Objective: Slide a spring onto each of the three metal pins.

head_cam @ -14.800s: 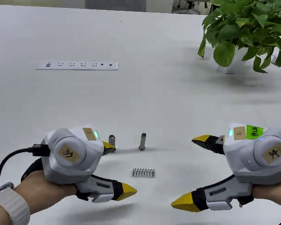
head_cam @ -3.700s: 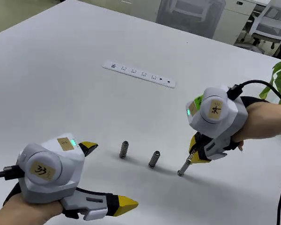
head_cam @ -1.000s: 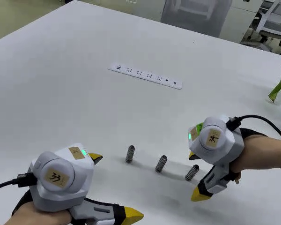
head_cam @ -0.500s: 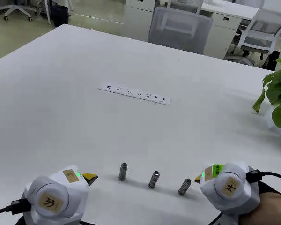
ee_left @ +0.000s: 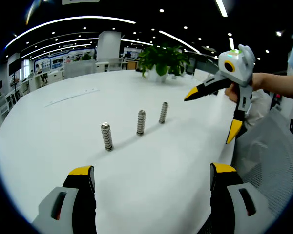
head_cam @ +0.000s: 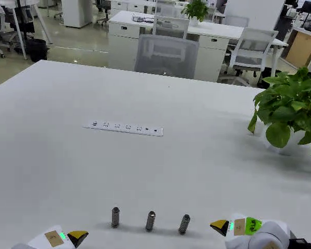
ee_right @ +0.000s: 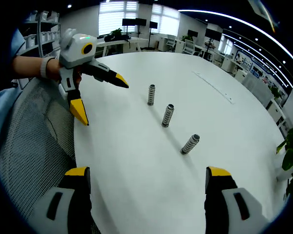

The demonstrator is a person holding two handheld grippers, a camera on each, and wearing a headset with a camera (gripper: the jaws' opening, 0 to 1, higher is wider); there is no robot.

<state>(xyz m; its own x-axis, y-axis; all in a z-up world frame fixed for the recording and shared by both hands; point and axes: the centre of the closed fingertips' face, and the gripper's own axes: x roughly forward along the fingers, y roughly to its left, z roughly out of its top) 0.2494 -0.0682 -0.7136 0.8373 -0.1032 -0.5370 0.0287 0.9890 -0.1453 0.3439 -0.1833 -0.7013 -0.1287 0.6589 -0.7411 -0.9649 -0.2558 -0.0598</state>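
Springs (head_cam: pixel 151 222) are seated on three pins (head_cam: pixel 151 213); left gripper (ee_left: pixel 151 169), 7 o'clock, and right gripper (ee_right: pixel 146 171), 5 o'clock, are held wide.

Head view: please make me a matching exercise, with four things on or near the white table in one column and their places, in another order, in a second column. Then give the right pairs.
Things:
1. flat white power strip
2. green leafy plant
3. three spring-covered metal pins
4. grey office chair

Places:
A. beyond the far edge of the white table
B. in a row near the front edge
C. at the right side of the table top
D. lying flat about mid-table

Pairs: 1-D; 2-C; 3-B; 4-A
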